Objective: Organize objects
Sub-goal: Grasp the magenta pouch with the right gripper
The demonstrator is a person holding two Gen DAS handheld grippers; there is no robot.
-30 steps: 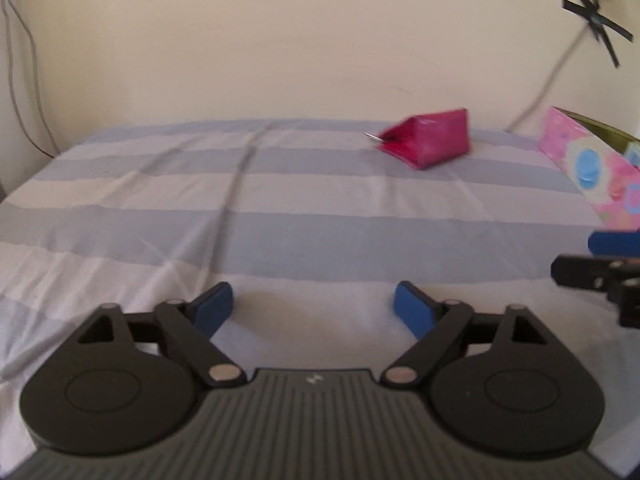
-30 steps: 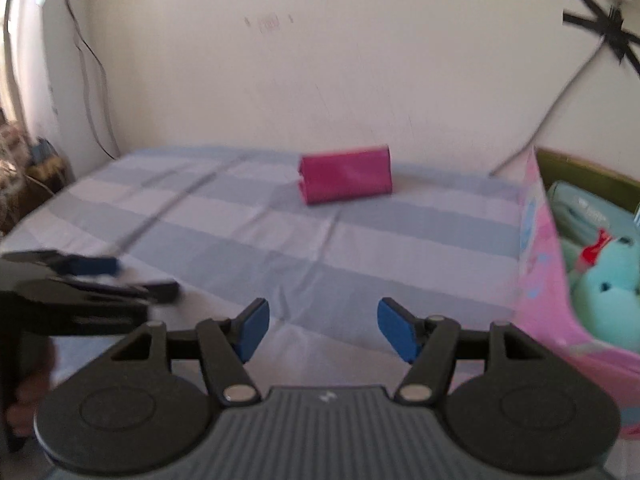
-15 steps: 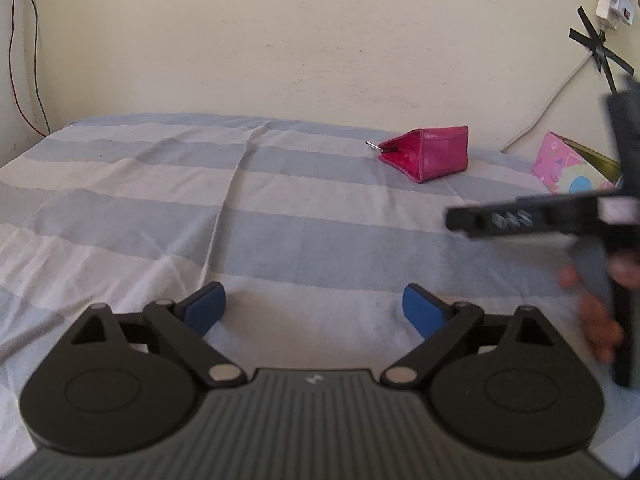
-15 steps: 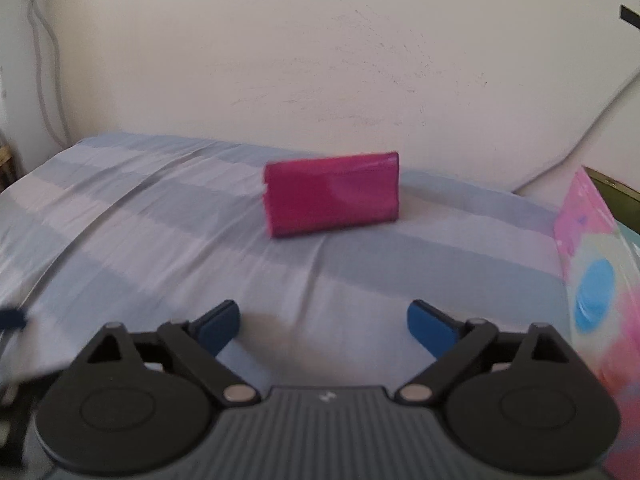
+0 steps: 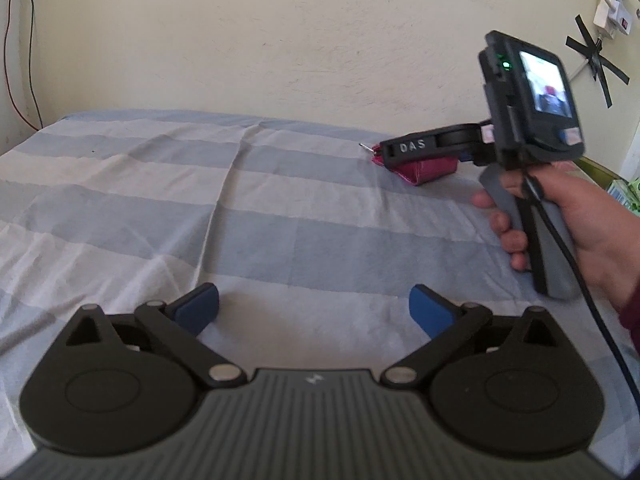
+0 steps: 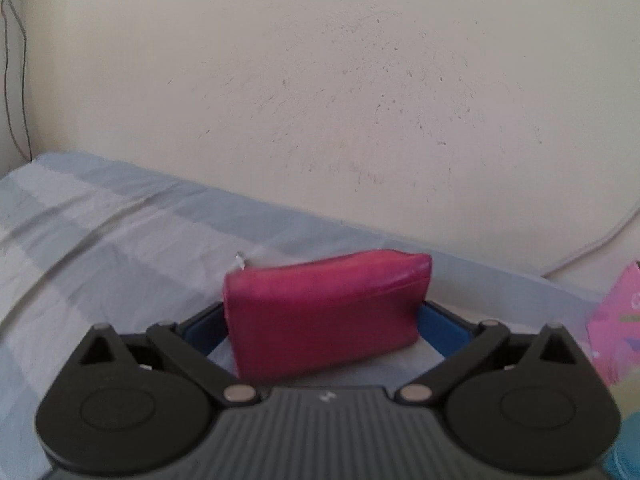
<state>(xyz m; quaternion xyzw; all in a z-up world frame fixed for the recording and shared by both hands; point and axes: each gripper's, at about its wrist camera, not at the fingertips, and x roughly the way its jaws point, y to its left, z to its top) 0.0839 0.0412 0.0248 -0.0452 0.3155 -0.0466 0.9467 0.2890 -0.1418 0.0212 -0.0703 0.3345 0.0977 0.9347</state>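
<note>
The pink pouch (image 6: 326,316), lying on the striped bed (image 6: 100,232) near the wall, is straddled by the wide-spread right hand-held gripper (image 6: 324,328), evidently for a grasp, while the left hand-held gripper (image 5: 314,308) is kept wide, empty and well back.

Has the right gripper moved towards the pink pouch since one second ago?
Yes. The right gripper came forward toward the wall; the pink pouch on the striped sheet now sits between its open fingers.

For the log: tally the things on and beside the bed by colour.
Magenta: 1, the pouch, between the open right claw fingers.
Pink patterned: 1, the box at the bed's right edge.
Total: 2.
</note>
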